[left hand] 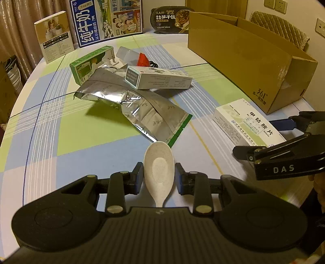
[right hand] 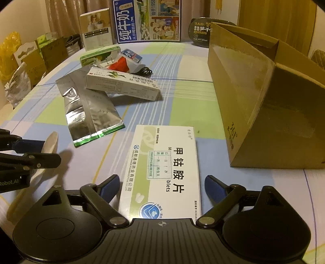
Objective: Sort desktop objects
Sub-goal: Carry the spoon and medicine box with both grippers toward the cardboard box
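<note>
My left gripper (left hand: pixel 159 175) is shut on a white spoon (left hand: pixel 159 164), bowl pointing forward, just above the table; the spoon also shows in the right wrist view (right hand: pixel 49 145). My right gripper (right hand: pixel 161 184) is open, its fingers either side of a white and green medicine box (right hand: pixel 162 168) lying flat on the table; the box also shows in the left wrist view (left hand: pixel 246 123). A brown cardboard box (left hand: pixel 243 61) stands open at the right, also seen in the right wrist view (right hand: pixel 264 101).
A silver foil pouch (left hand: pixel 134 105), a long white carton (left hand: pixel 158 78), a green box (left hand: pixel 91 64), a clear container (left hand: pixel 128 54), a red packet (left hand: pixel 143 60) and a black cable (right hand: pixel 143 72) lie mid-table. Upright boxes (left hand: pixel 105 20) and a black meal tray (left hand: pixel 171 17) line the far edge.
</note>
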Tool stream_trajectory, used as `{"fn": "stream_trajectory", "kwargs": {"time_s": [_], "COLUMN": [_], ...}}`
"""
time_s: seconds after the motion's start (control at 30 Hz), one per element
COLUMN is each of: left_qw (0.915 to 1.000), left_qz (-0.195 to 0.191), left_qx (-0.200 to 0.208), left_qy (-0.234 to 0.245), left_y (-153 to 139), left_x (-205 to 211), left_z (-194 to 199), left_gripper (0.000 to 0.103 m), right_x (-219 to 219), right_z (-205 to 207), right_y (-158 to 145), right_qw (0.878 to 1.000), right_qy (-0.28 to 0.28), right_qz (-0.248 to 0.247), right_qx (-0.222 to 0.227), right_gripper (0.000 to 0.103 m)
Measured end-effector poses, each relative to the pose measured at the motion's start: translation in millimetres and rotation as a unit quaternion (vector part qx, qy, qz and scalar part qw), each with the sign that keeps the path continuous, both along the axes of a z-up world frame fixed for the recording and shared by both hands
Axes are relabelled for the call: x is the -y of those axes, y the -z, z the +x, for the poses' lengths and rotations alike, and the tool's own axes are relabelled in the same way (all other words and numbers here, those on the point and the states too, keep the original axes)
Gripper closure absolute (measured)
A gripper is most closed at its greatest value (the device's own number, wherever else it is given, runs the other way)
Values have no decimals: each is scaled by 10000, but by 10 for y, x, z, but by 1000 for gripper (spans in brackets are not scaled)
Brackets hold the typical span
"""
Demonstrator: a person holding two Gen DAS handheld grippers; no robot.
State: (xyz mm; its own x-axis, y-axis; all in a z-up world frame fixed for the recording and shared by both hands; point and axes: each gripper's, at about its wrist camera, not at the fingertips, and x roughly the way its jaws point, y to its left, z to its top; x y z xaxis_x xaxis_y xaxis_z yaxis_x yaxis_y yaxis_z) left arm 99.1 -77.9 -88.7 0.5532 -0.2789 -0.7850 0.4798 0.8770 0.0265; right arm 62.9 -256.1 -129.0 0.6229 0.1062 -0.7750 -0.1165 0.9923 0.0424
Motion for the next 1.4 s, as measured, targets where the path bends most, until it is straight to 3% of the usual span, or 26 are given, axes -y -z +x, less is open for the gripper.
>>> {"fn": "stream_trajectory", "kwargs": {"time_s": [0.1, 0.17, 0.53, 0.87, 1.13, 1.4], "left_qw": [10000, 10000, 10000, 9989, 9959, 9903], "left_qz": [-6, -2, -14, -164, -375, -661], "left_qx": [-1, -4, 68, 426, 706, 913], "left_qy": [8, 15, 14, 130, 431, 811], "left_y": [-7, -5, -134, -561, -899, -1202], "left_x": [6, 14, 65, 253, 618, 1164], "left_z": [-2, -8, -89, -223, -354, -289], "left_gripper": [76, 76, 76, 76, 76, 76], "right_x": [-11, -22, 15, 186, 549, 1106], "right_z": [-3, -12, -136, -416, -638, -519], "right_y": [-11, -29, -327, -852, -1258, -1586], "right_qw": [10000, 9999, 9992, 9958, 9905, 9854], "right_qy": [-44, -80, -72, 0, 307, 666], "right_qz": [-11, -53, 112, 165, 49, 33], "right_qx": [5, 49, 374, 905, 1341, 1566], "right_gripper": [21, 34, 35, 35, 35, 35]}}
